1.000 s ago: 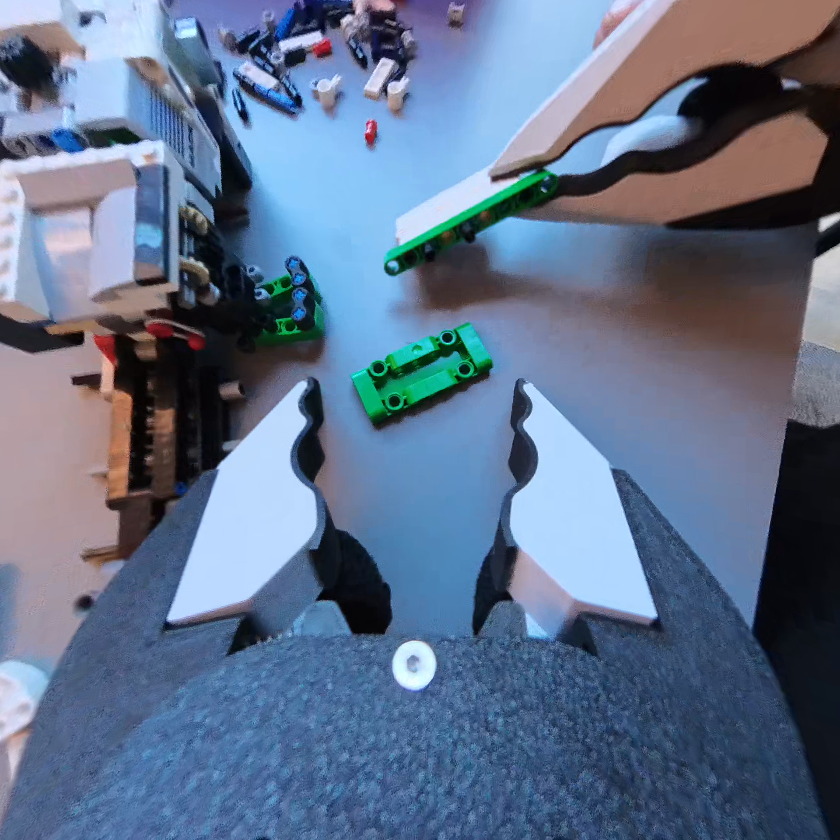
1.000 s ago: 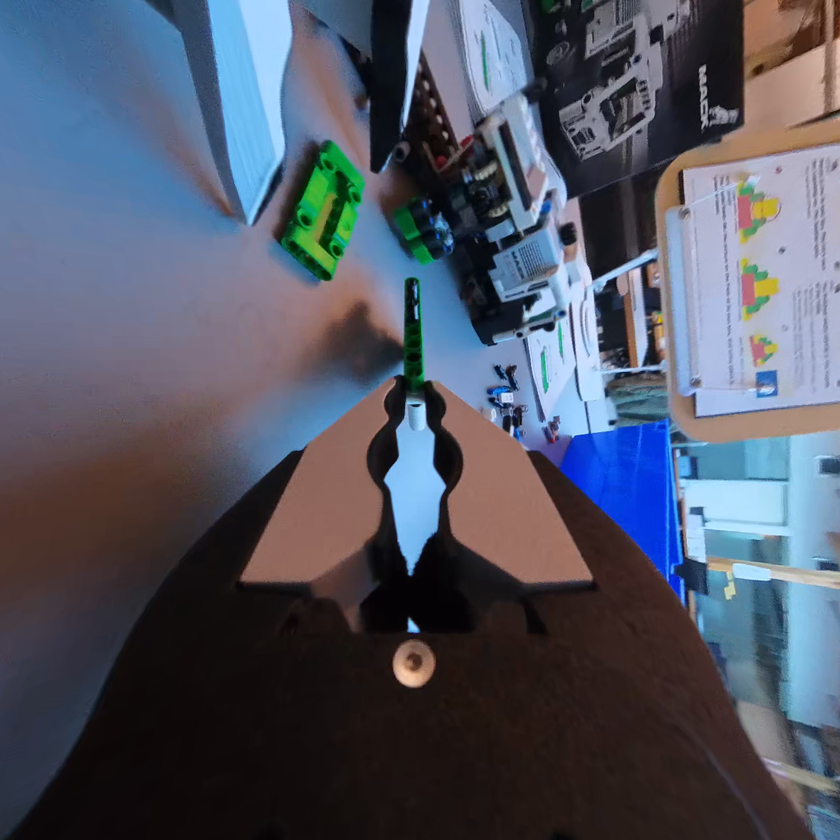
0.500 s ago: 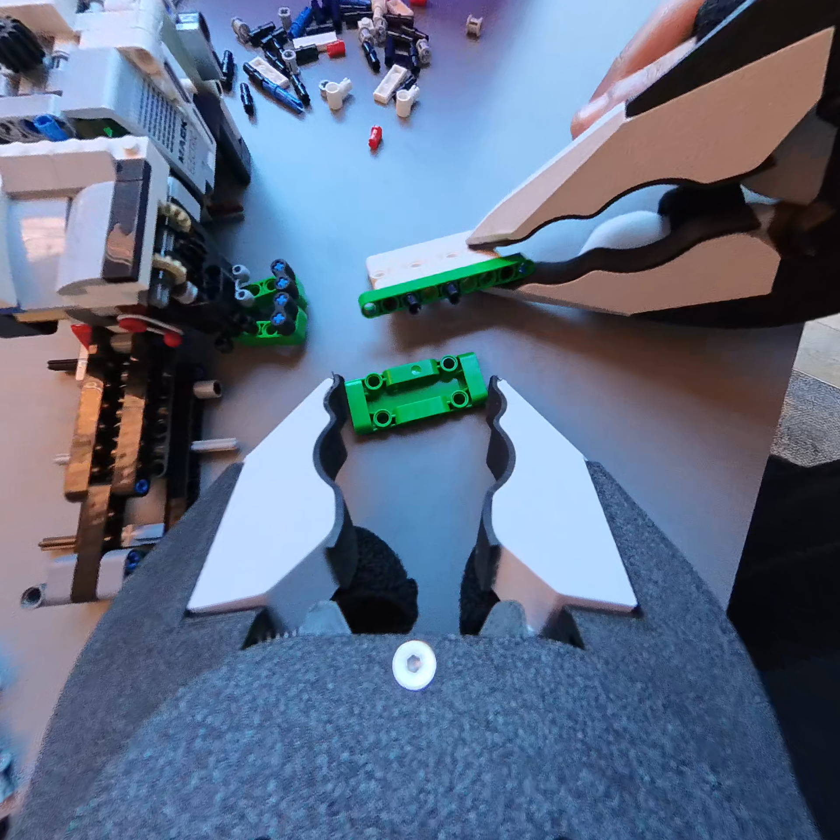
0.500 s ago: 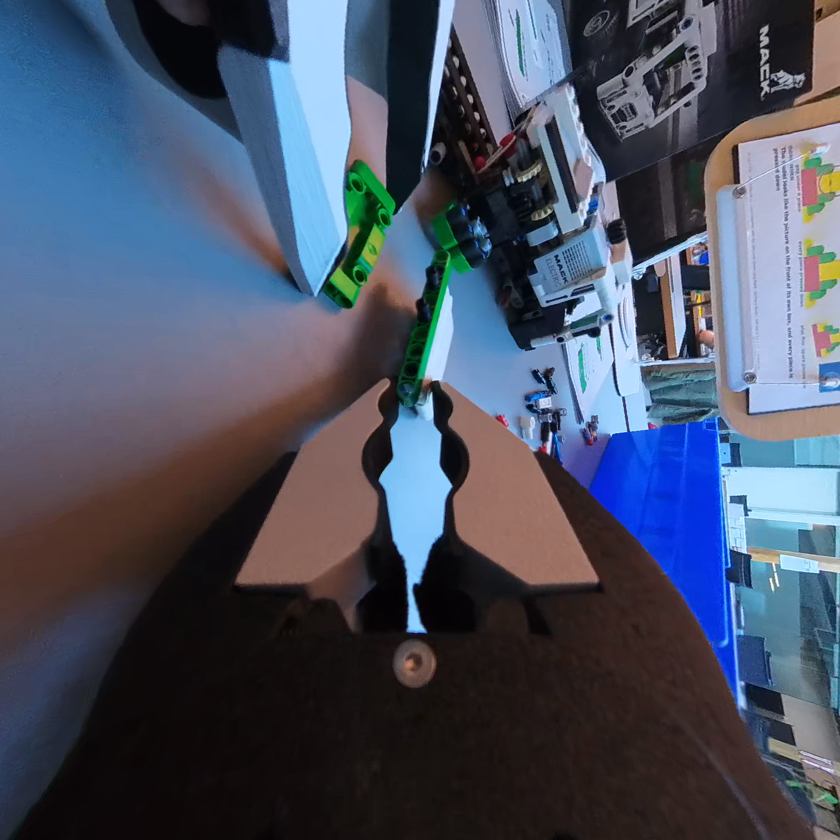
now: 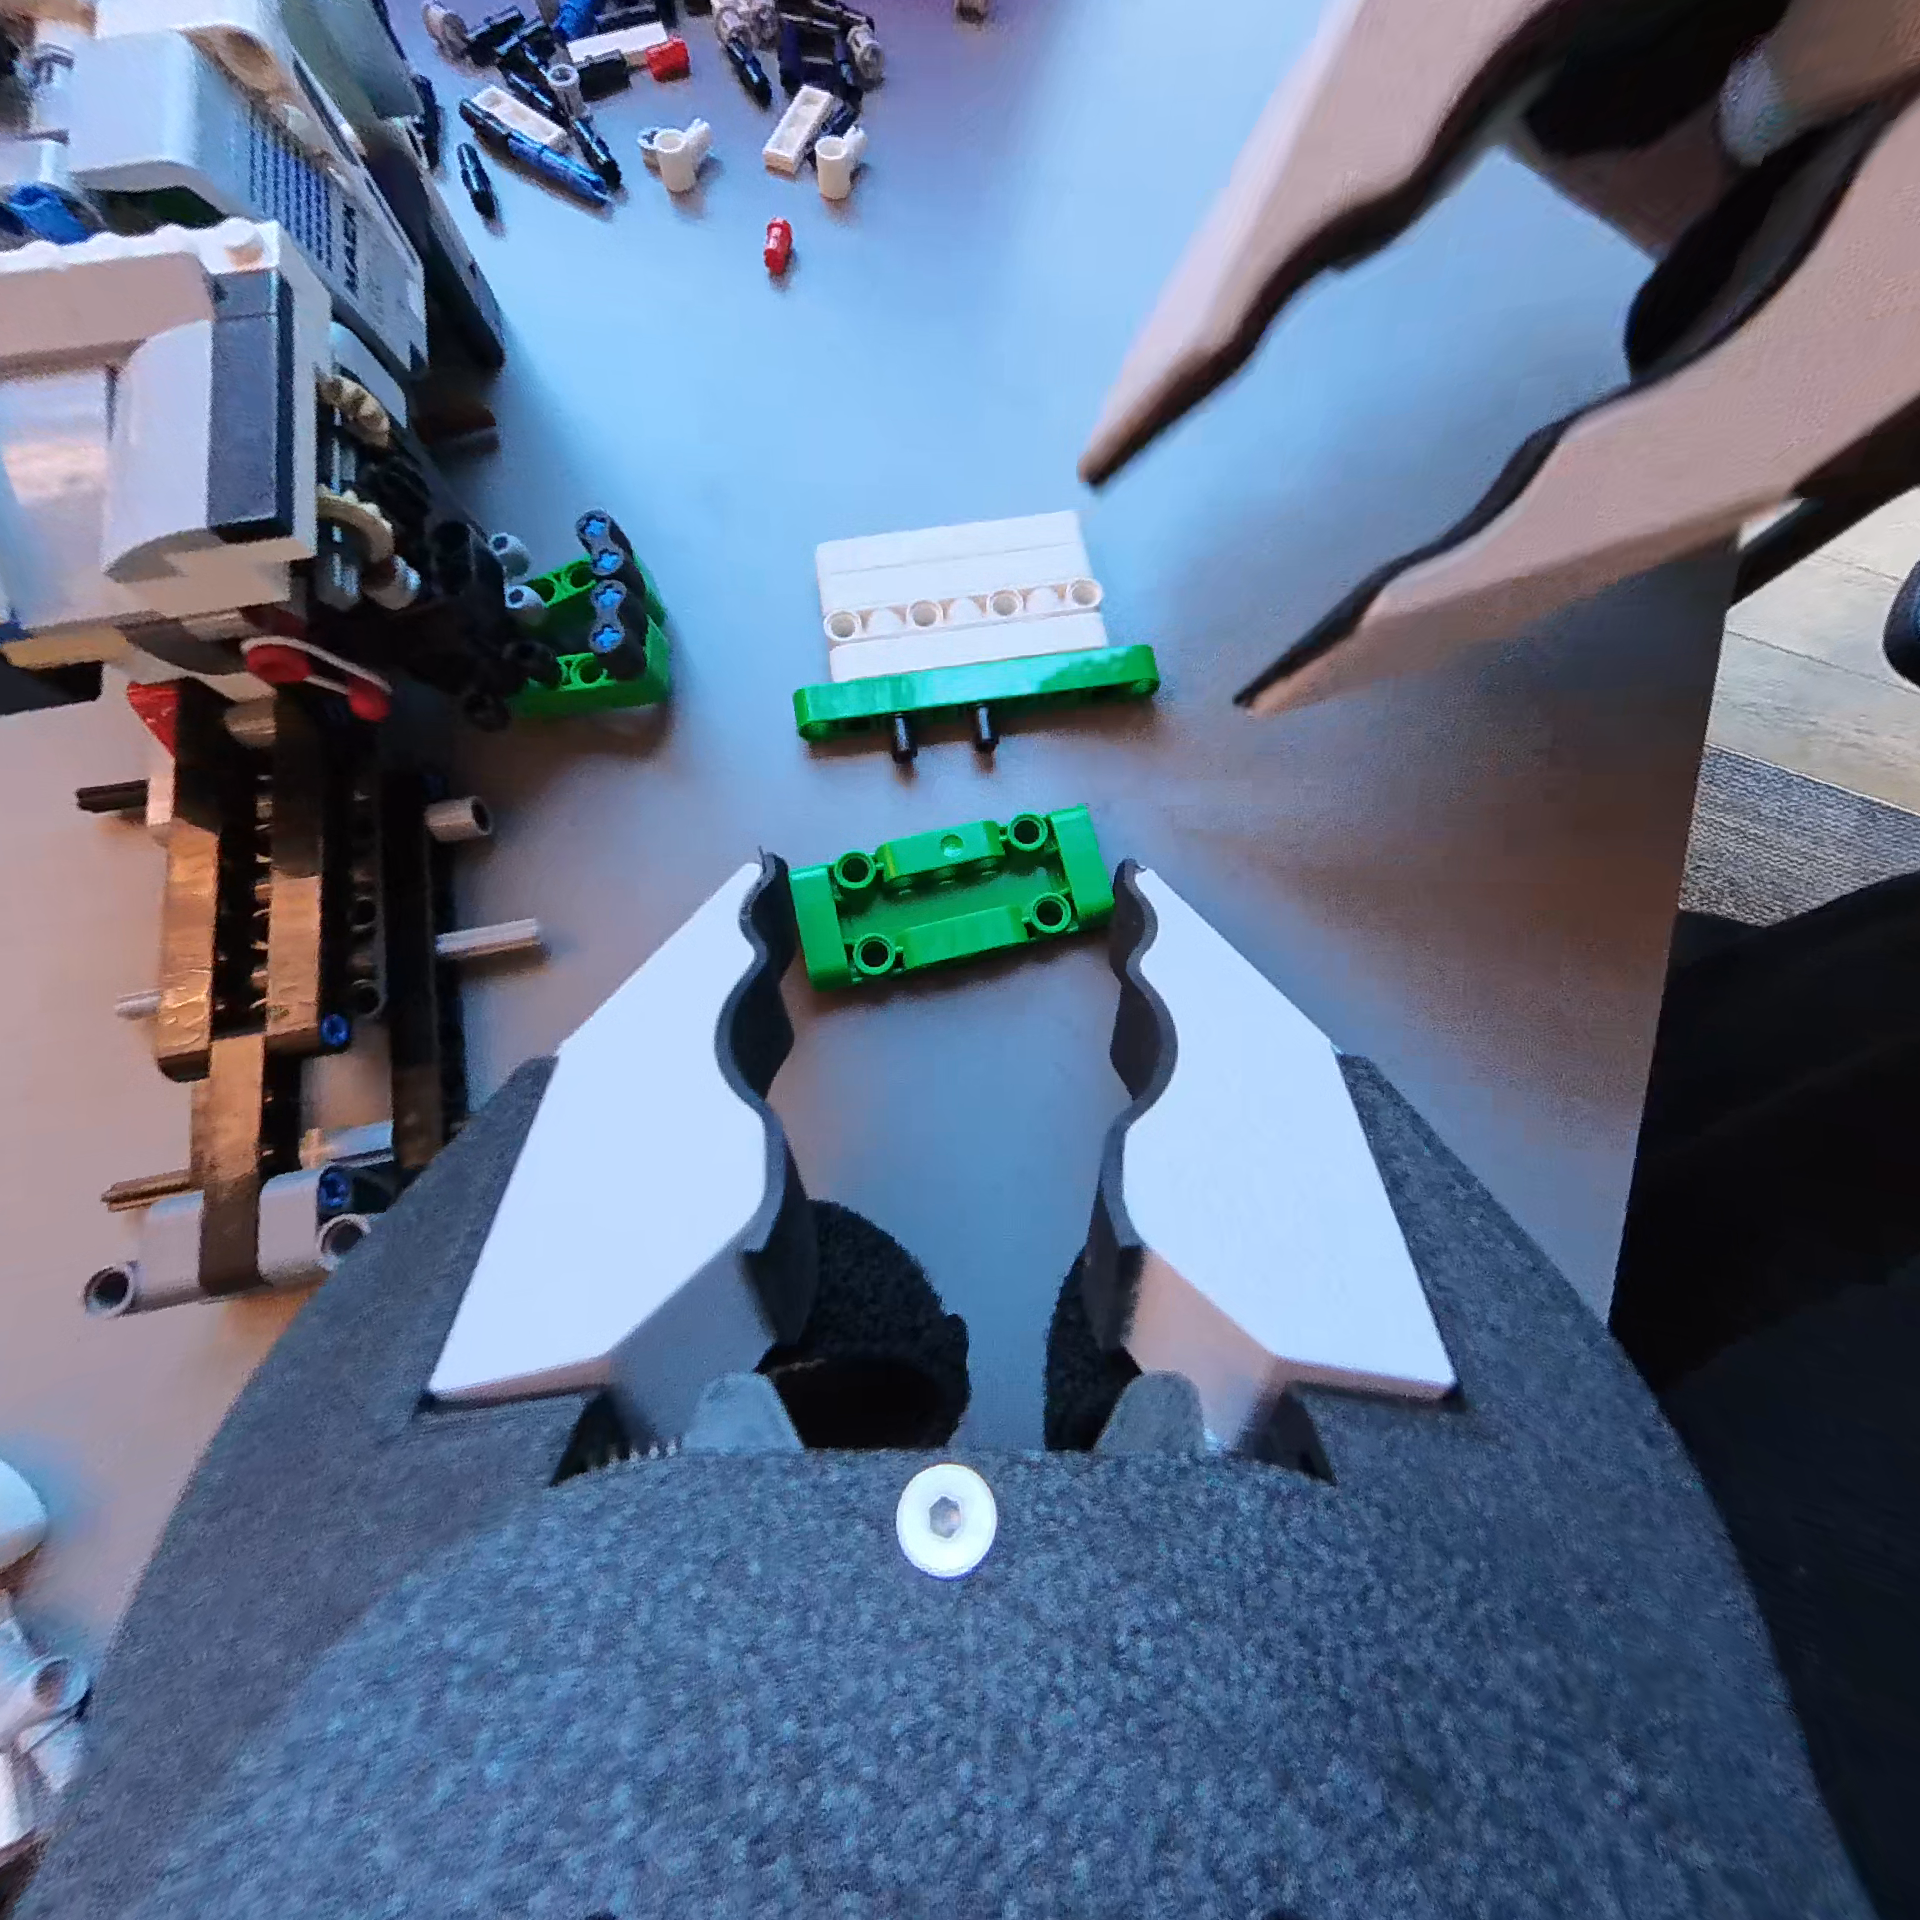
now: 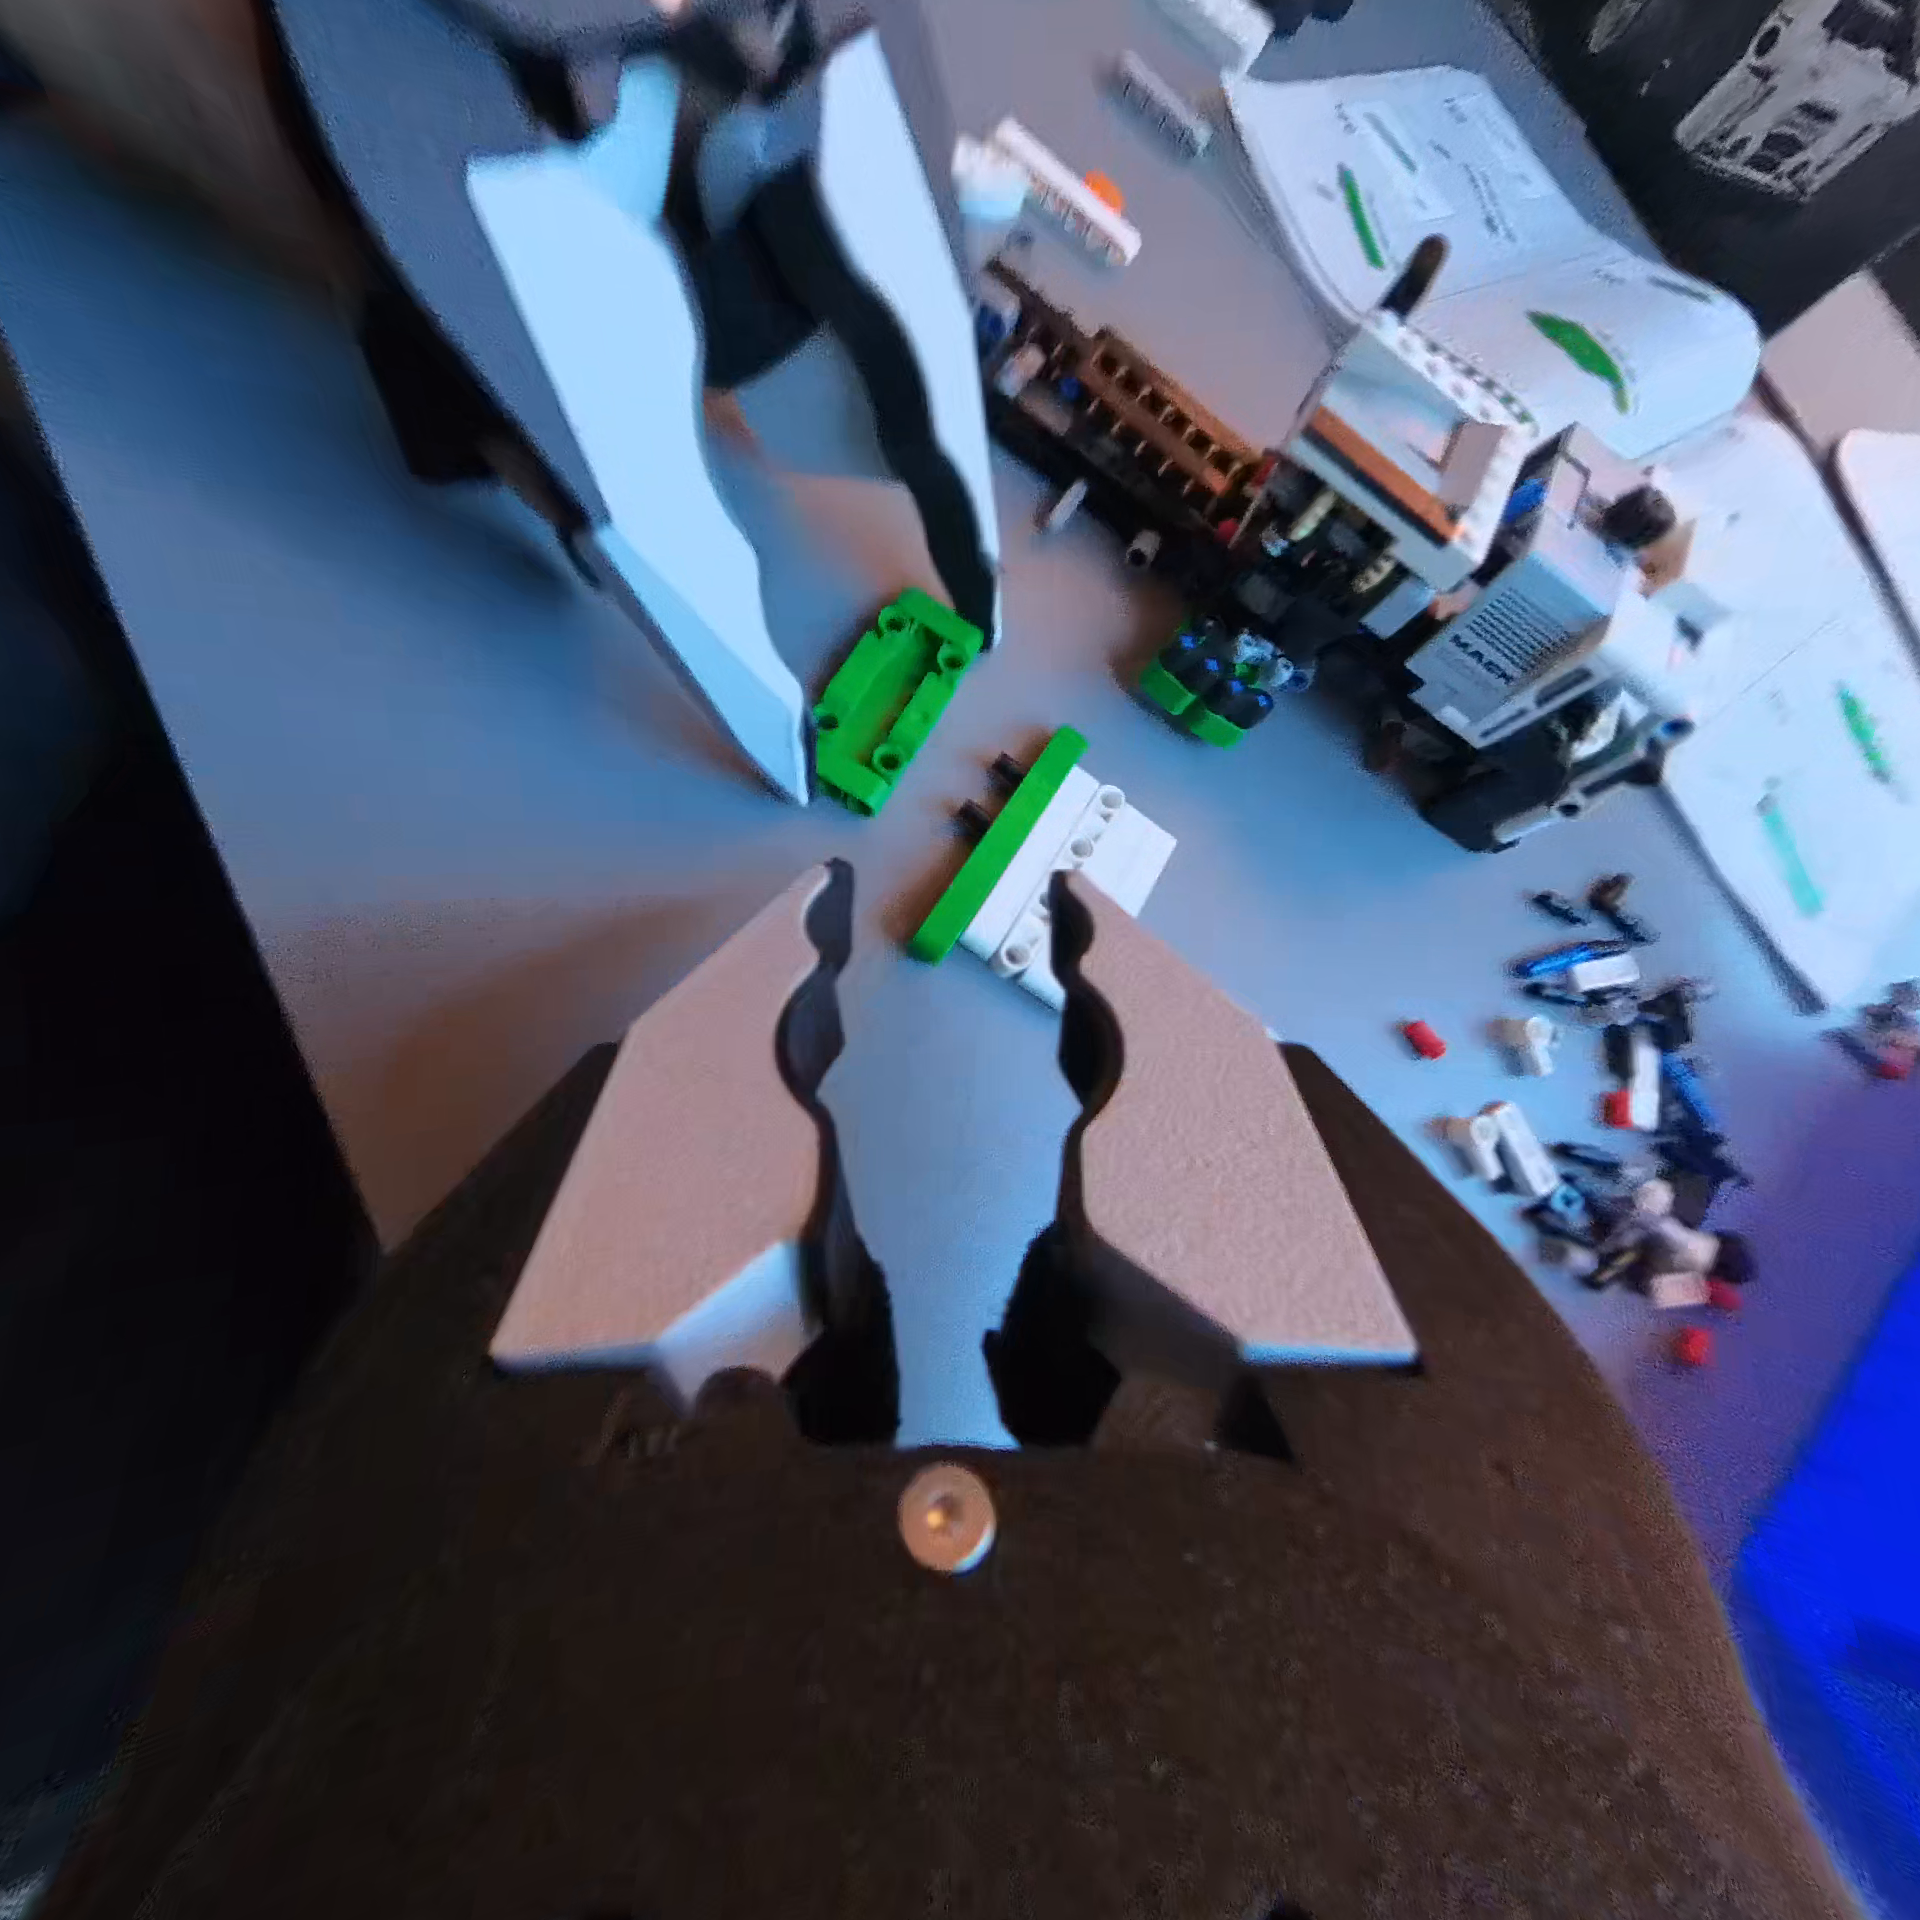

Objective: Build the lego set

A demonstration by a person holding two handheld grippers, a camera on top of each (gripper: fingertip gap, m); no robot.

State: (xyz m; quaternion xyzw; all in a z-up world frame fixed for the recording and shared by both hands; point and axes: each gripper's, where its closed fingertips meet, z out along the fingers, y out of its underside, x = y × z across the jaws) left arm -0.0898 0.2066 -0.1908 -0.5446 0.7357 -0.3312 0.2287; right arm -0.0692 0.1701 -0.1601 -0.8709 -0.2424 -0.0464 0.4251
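Note:
A green frame brick [image 5: 945, 900] lies flat on the grey table between the tips of my open left gripper [image 5: 943, 883]; it also shows in the right wrist view [image 6: 894, 698]. Just beyond it lies a green beam with two black pins joined to a white panel [image 5: 961, 634]. My right gripper [image 6: 948, 878] is open and empty, its tips just short of that beam-and-panel piece [image 6: 1023, 857]. In the left wrist view the right gripper [image 5: 1164, 587] hangs above the table at the upper right. The part-built white and black truck [image 5: 218, 436] stands at the left.
A small green and black sub-assembly [image 5: 592, 634] sits at the truck's front. Several loose small parts [image 5: 665, 94] lie scattered at the far side. Instruction booklets [image 6: 1475, 208] lie behind the truck. The table edge [image 5: 1652, 935] runs along the right.
My right gripper has opened, left the green beam with white panel lying on the table and pulled back. My left gripper has moved forward so its tips flank the green frame brick.

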